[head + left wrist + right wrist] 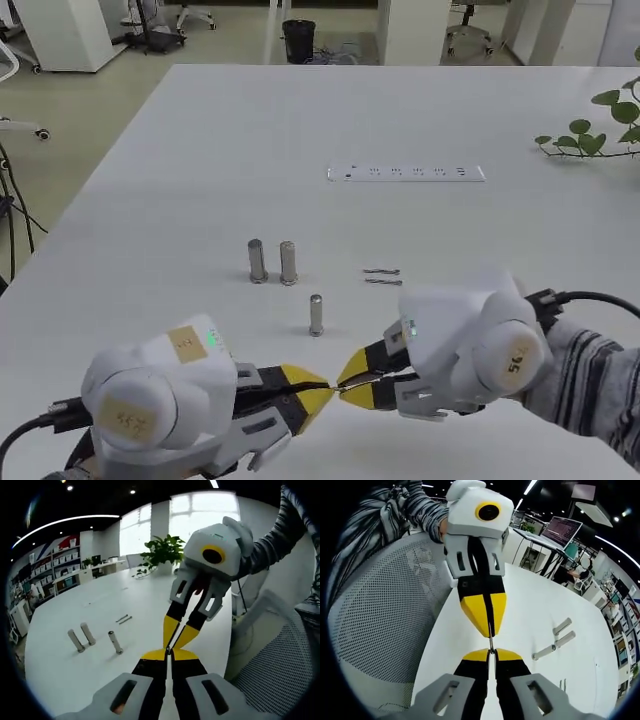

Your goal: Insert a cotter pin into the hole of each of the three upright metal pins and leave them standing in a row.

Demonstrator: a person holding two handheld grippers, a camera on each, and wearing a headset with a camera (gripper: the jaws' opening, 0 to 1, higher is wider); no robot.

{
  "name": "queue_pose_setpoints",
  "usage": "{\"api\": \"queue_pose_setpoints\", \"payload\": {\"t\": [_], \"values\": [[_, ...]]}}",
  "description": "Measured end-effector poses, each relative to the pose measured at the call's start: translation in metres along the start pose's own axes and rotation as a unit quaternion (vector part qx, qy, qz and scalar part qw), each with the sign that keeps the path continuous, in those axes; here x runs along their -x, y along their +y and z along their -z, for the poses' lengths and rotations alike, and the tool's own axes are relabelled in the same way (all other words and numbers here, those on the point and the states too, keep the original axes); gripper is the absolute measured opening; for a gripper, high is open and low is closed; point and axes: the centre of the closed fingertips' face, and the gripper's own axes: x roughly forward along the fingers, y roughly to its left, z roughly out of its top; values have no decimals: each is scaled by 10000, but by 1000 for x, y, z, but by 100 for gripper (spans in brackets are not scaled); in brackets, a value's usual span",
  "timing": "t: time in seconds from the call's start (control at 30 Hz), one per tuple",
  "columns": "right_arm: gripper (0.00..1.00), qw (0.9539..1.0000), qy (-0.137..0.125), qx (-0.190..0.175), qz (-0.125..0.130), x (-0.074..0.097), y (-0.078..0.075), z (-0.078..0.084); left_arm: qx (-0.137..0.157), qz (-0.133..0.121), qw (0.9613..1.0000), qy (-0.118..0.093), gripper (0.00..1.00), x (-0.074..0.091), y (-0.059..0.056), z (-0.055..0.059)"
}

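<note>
cotter pin (491,643) is pinched tip to tip between the left hand-held gripper (320,391) and the right hand-held gripper (349,385), both closed on it over the counter (450,110). three metal pins (288,262) stand upright beyond.

Metal pins (288,262), three: short silvery cylinders, all upright on the tabletop. Two stand just beside each other; the third pin (316,314) stands apart, nearer me. Loose cotter pins (381,271), two: thin, dark, lying flat and parallel, right of the metal pins. Held cotter pin (491,642), one: thin wire bridging the closed jaw tips of my left gripper (322,391) and right gripper (345,385).
</note>
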Motion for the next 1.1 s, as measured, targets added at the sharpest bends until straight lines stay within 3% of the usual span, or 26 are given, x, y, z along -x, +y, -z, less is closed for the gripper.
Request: {"api": "queue_pose_setpoints", "payload": {"t": [0.17,0.3,0.63,0.9,1.0,1.1], "values": [[0,10000,22,70,-22,0,1,-1,-88,30,9999,117,0,1,1,4],[0,10000,36,52,-19,1,0,-1,25,-23,10000,45,0,1,1,3],[0,9998,102,-107,109,3,-5,3,170,-328,9993,29,1,0,10,5],[0,9974,446,-321,470,5,-21,19,319,-686,9971,10,11,1,24,9],[0,9958,575,-496,513,5,-26,26,634,-796,9947,-135,13,0,30,7],[0,9944,697,-543,576,4,-32,33,752,-948,9926,-136,14,-1,37,9]]}}
